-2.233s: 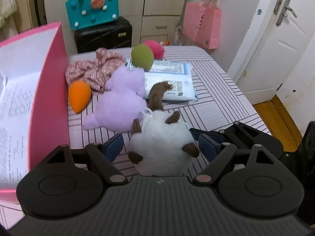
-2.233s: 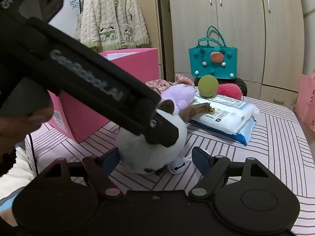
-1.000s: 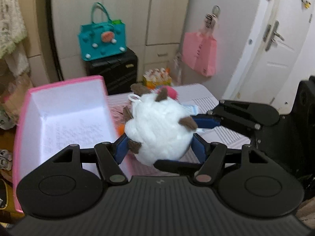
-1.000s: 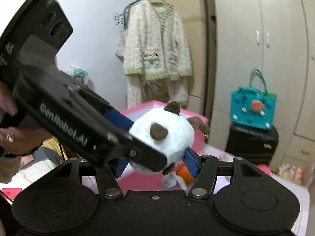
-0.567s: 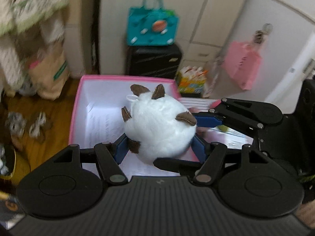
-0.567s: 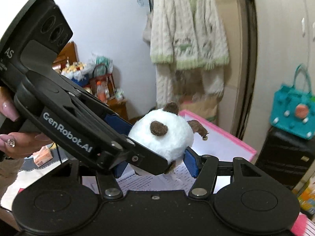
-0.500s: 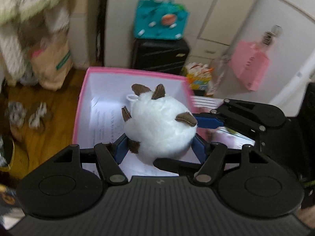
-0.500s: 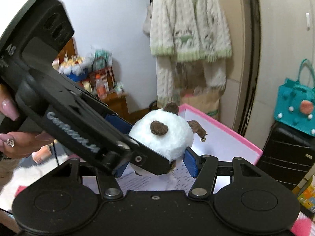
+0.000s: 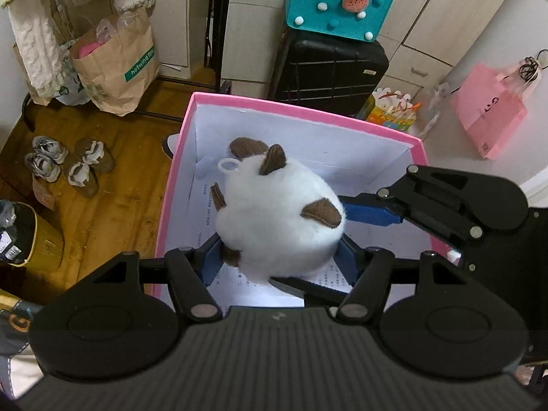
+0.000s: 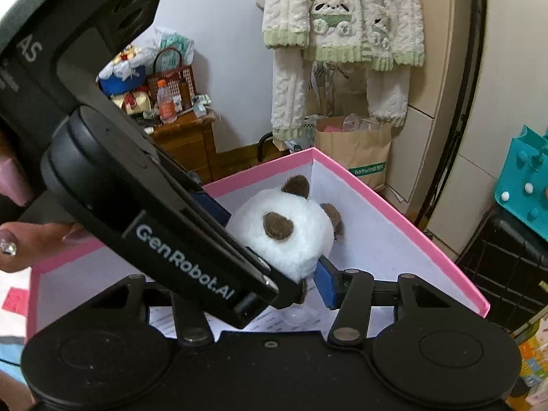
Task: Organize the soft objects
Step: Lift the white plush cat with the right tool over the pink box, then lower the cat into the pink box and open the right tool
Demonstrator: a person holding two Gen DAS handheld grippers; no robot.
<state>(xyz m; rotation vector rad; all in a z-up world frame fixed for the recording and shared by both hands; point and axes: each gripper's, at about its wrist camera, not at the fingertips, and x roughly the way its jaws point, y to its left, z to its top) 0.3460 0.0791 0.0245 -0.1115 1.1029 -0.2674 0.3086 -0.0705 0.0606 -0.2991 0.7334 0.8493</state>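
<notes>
A white plush toy (image 9: 274, 219) with brown patches hangs inside the open top of a pink box (image 9: 308, 108) with white walls. My left gripper (image 9: 279, 257) is shut on its lower part from both sides. My right gripper (image 10: 246, 291) comes in from the right; its jaws are closing with the same plush toy (image 10: 284, 236) between them. One of its blue pads (image 10: 325, 284) presses the toy's underside. Its other finger is hidden behind the left gripper's black body (image 10: 164, 233). The box rim (image 10: 394, 205) surrounds the toy. Printed paper lines the box floor.
Left of the box is wooden floor with a brown paper bag (image 9: 116, 58) and shoes (image 9: 65, 164). Behind it stands a black suitcase (image 9: 328, 72) with a teal bag (image 9: 335, 3) on top. A pink bag (image 9: 489, 116) hangs at the right. A knitted cardigan (image 10: 342, 27) hangs above.
Both grippers carried the plush toy from the bed to above the pink box, then tilted down and lowered it into the opening. The right jaws have narrowed on it.
</notes>
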